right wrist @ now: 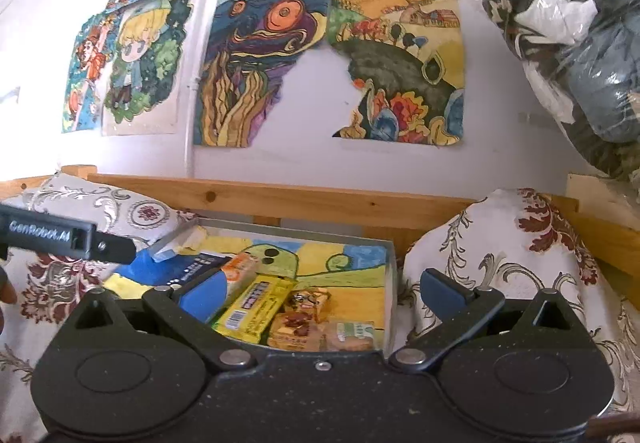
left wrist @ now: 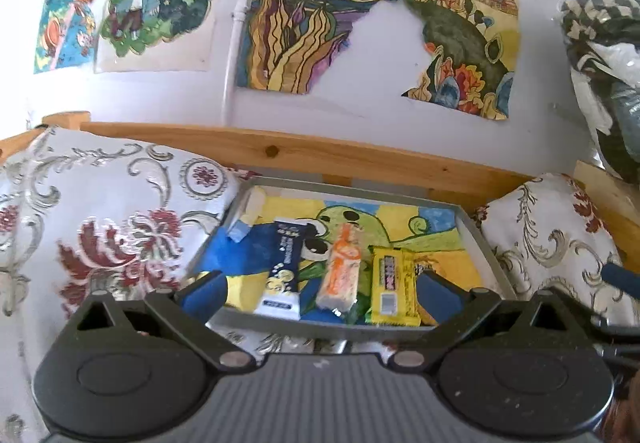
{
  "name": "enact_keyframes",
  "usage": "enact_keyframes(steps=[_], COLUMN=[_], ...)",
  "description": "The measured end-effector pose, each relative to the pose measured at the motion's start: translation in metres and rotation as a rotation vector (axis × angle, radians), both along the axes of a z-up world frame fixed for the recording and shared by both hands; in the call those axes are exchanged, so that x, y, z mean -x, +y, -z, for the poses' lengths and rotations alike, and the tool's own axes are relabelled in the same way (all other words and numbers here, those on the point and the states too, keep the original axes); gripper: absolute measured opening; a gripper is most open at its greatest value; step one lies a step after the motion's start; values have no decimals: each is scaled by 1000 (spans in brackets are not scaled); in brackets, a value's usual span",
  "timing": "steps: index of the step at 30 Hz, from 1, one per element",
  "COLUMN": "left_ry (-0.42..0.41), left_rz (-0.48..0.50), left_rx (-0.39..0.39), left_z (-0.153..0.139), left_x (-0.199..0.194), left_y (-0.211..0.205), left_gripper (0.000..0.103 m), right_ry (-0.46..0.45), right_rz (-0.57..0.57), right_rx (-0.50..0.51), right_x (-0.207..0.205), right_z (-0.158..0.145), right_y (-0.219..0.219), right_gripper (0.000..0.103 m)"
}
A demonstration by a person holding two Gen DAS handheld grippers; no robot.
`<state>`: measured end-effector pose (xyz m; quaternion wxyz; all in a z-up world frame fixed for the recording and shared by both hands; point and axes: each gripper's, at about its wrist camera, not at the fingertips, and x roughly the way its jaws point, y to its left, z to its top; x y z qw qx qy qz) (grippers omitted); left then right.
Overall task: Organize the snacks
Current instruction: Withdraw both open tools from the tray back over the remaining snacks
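A grey tray [left wrist: 360, 189] with a painted paper liner lies between two cushions. In the left wrist view it holds a blue-and-white packet [left wrist: 282, 275], an orange-and-white packet [left wrist: 342, 275] and a yellow packet [left wrist: 392, 291], side by side. A small blue-and-white piece [left wrist: 240, 231] sits in the far left corner. My left gripper [left wrist: 320, 295] hovers open at the tray's near rim, holding nothing. In the right wrist view the yellow packet [right wrist: 256, 307] lies beside brown snack packets [right wrist: 300, 319]. My right gripper [right wrist: 324, 297] is open above the tray's near right part, holding nothing.
Floral cushions [left wrist: 100, 211] [left wrist: 552, 243] press against both sides of the tray. A wooden rail [left wrist: 320, 151] runs behind it, under a white wall with paintings. A clear bag of clothes [right wrist: 580, 43] hangs at the upper right. The left gripper's body [right wrist: 68, 237] juts in from the left.
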<state>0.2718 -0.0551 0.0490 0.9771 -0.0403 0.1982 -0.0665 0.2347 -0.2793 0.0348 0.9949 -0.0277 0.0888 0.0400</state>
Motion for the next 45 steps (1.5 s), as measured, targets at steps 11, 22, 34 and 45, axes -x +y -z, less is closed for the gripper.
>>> enact_keyframes(steps=[11,22,34,45], left_ry=[20,14,31,75], left_rz=[-38,-68,-119,-129], left_rx=[14,21,43,32], left_z=[-4,-5,7,27], left_x=[53,96,136,165], left_y=[14,20,34,46], left_gripper=[102,102,102,102], right_ry=[40,51,110,186], right_rz=[-48,-66,-58,-69], right_rx=[8,9,36,34], right_x=[42,82,132,162], right_z=[-3,-9,3,13], right_y=[11,16,15,20], right_gripper=[102,102,102,102])
